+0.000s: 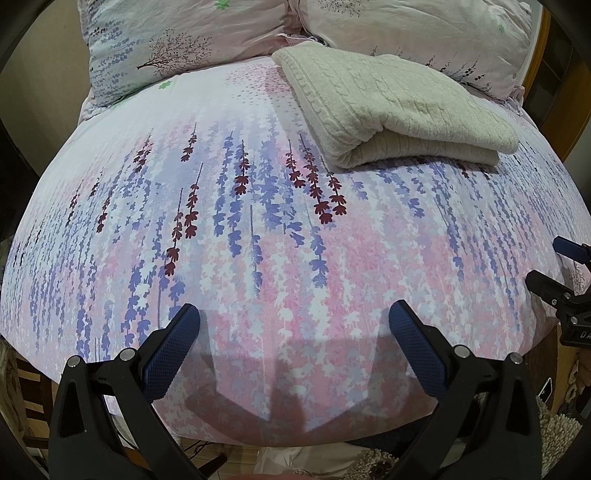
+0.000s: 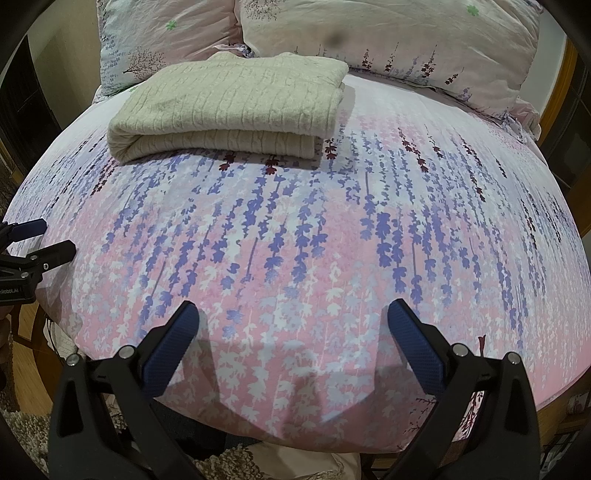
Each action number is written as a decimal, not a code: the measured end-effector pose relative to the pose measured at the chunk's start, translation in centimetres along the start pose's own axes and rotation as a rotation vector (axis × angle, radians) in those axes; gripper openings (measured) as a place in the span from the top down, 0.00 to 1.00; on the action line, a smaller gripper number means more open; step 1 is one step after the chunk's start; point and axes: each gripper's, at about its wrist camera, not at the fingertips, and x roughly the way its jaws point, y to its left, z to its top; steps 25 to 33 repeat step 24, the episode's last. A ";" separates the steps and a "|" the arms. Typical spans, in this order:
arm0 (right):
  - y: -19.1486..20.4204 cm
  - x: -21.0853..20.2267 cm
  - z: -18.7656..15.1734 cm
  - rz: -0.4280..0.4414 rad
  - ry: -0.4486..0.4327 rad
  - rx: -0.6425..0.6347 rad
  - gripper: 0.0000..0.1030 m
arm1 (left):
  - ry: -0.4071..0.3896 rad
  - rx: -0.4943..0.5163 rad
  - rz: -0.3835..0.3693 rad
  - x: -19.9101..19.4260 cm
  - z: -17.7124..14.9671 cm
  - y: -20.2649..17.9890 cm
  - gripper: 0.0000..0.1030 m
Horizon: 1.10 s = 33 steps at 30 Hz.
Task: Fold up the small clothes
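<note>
Bed (image 1: 258, 258), floral sheet: cream cable-knit sweater (image 1: 399, 110) lies folded near pillows (image 2: 388, 40); left hand-held gripper (image 1: 294, 332) and right hand-held gripper (image 2: 291, 328) spread, empty; folding apparently finished.

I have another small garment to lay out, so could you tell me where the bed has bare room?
The floral sheet lies bare between the folded cream sweater and both open grippers. It is crowded only near the pillows.

Bed sheet (image 1: 258, 229): floral print, pink and purple, smooth | Pillows: two at far end, side by side, matching print, left pillow (image 2: 162, 40), right pillow (image 2: 399, 40) | Shaggy rug (image 1: 561, 435): beige, on floor beside bed
</note>
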 end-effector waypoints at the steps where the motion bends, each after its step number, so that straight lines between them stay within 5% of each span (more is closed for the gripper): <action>1: 0.0 0.0 0.0 0.000 0.000 0.000 0.02 | 0.000 0.000 0.000 0.0 0.0 0.0 0.01; 33: -0.1 0.0 0.0 0.001 0.000 -0.002 0.02 | 0.005 -0.001 0.000 0.3 0.2 0.0 0.01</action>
